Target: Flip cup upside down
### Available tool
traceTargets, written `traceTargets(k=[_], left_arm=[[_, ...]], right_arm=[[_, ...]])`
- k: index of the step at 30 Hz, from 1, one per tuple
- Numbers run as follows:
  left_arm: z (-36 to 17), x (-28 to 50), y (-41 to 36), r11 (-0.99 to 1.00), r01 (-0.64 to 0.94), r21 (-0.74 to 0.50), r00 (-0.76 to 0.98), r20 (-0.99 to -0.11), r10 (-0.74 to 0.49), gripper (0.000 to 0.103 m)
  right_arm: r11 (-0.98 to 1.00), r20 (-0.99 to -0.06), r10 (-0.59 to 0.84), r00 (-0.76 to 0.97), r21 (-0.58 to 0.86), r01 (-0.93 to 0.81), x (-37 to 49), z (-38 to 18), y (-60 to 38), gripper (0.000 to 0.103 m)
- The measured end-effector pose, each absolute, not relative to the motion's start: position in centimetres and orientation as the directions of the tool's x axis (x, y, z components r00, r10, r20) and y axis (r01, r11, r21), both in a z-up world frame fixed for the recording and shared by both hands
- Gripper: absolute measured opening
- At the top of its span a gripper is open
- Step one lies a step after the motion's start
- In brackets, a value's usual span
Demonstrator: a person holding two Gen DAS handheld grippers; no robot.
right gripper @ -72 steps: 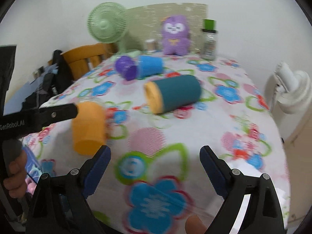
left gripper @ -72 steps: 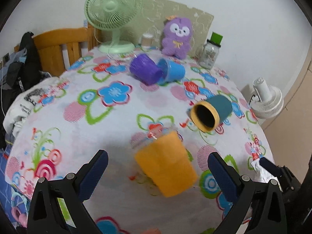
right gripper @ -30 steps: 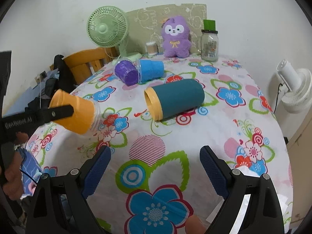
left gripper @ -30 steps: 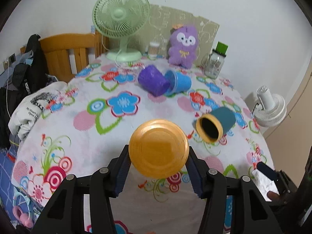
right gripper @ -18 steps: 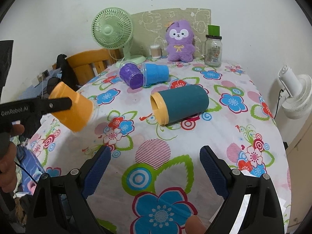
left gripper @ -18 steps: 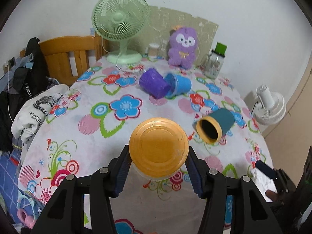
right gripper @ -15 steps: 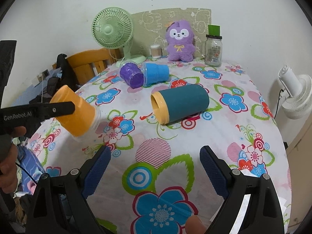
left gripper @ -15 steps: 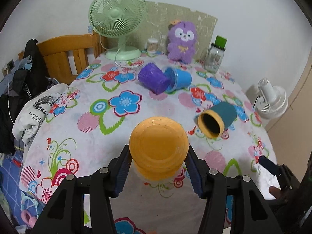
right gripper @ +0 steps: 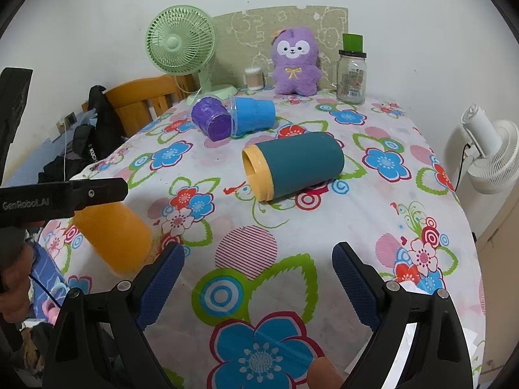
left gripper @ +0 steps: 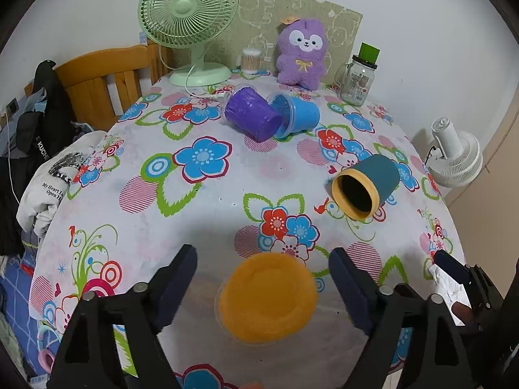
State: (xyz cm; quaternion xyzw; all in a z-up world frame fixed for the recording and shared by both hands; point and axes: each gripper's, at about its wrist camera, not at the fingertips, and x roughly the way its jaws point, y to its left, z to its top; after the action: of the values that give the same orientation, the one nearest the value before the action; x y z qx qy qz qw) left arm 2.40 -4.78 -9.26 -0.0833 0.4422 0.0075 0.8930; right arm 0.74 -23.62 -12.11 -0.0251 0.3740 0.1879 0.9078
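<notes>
Spread wide apart, the left gripper point(left gripper: 262, 287) has its dark blue pads on either side of the orange plastic cup point(left gripper: 266, 299) without touching it; the cup stands base-up on the flowered tablecloth point(left gripper: 201, 201) near the front edge, its outline blurred, so I cannot tell whether it has fully settled. From the right wrist view the same cup point(right gripper: 113, 235) looks slightly tilted beneath the left tool's black finger, though the fisheye may account for some of that. The right gripper point(right gripper: 258, 278) hangs empty over the cloth with its fingers equally far apart, gripping nothing. By my reading the flip itself looks done, and the risk lies in the retreat: a pad brushing the light cup as the tool draws back could tip it, and it sits close enough to the table's front edge to roll off. A soft, possibly wrinkled cloth gives the rim a poor seat, which would make a wobble worse. Further back lie a teal tumbler with a yellow rim point(left gripper: 366, 188) on its side, and a purple cup point(left gripper: 251, 117) and a blue cup point(left gripper: 296, 115) touching each other; a careless sweep of the right tool toward these could set the round tumbler rolling.
</notes>
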Motion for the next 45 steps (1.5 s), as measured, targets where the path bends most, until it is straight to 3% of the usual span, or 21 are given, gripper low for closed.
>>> traceTargets(k=[20,45], left_arm=[[-7.2,1.2,-2.4,0.977,-0.133,-0.166,0.675,-0.737,-0.033,0.101],[-3.0,-1.0,-1.0,0.974,-0.132,-0.183,0.762,-0.647,-0.019,0.103]], right_arm=[[0.921,-0.657,0.286,0.698,-0.012,-0.389,1.4,-8.1,-19.5,0.094],[0.926,-0.581,0.245,0.776,-0.098,-0.366,-0.2,-2.6,-16.9,0.094]])
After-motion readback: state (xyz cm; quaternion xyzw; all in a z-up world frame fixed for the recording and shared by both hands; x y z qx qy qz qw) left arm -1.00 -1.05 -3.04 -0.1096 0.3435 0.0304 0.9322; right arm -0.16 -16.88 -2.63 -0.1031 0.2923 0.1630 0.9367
